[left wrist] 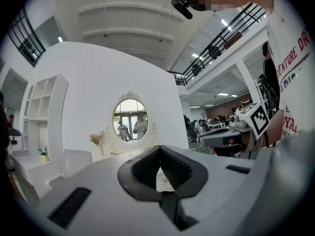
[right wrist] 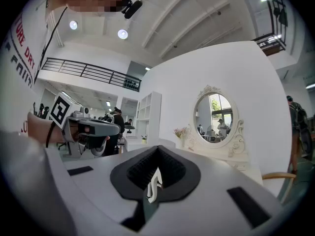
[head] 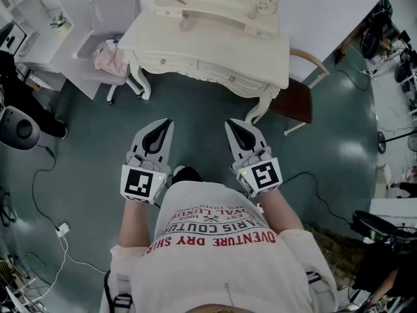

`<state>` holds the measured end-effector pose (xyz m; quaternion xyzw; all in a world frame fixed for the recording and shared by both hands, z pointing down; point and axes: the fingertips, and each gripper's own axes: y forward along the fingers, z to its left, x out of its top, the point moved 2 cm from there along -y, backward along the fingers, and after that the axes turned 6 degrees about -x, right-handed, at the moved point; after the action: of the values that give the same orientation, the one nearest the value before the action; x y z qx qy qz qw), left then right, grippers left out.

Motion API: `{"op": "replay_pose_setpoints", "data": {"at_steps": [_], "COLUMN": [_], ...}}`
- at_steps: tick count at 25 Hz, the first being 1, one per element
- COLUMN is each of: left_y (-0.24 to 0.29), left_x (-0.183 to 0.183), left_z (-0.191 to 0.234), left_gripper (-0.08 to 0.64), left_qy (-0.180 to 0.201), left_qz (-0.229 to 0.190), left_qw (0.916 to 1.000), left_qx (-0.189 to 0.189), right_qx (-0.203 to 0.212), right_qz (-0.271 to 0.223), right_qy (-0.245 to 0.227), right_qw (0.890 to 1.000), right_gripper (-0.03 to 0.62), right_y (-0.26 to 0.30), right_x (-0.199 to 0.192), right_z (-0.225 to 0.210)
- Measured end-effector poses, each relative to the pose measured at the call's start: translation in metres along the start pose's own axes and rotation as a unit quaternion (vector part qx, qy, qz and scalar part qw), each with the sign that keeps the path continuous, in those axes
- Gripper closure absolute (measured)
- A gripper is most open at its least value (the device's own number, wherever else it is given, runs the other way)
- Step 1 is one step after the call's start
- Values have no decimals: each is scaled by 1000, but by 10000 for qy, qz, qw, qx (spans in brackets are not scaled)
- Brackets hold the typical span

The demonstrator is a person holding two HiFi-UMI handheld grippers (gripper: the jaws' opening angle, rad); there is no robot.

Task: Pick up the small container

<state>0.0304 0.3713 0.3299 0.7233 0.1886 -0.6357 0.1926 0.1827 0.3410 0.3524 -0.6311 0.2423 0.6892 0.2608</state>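
A small pale pink container (head: 186, 23) stands on the white dressing table (head: 260, 57), near the mirror's base. Both grippers hang over the floor in front of the person's body, well short of the table, and point toward it. My left gripper (head: 167, 123) is shut, its jaws meeting at the tip (left wrist: 158, 149) with nothing between them. My right gripper (head: 229, 124) is also shut and empty, its tip (right wrist: 157, 149) closed. The container is too small to make out in either gripper view.
A grey chair (head: 107, 18) with a pink cloth (head: 109, 59) stands left of the table. A wooden chair (head: 296, 100) stands at the right. Cables (head: 49, 175) trail over the green floor. White shelves (head: 26, 5) are at the far left. The oval mirror (left wrist: 129, 120) is ahead.
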Motion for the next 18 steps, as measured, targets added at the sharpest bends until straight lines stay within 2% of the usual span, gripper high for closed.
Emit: {"op": "replay_pose_setpoints", "data": {"at_steps": [9,18], "left_y": [8,29], "left_x": [-1,-7], "left_z": [8,12], "left_gripper": [553,553], "left_qy": [-60,-91], "left_qz": [-45,157], "left_qw": [9999,9998], "left_qx": [71,-7], "right_qx": [33,-203], "right_qz": [-4,37], "right_qy": [43,419], "right_qw": [10000,9989], "right_gripper": [594,594], "right_y": [6,16], "right_x": [-1,-8], "right_z": [-5,-28]}}
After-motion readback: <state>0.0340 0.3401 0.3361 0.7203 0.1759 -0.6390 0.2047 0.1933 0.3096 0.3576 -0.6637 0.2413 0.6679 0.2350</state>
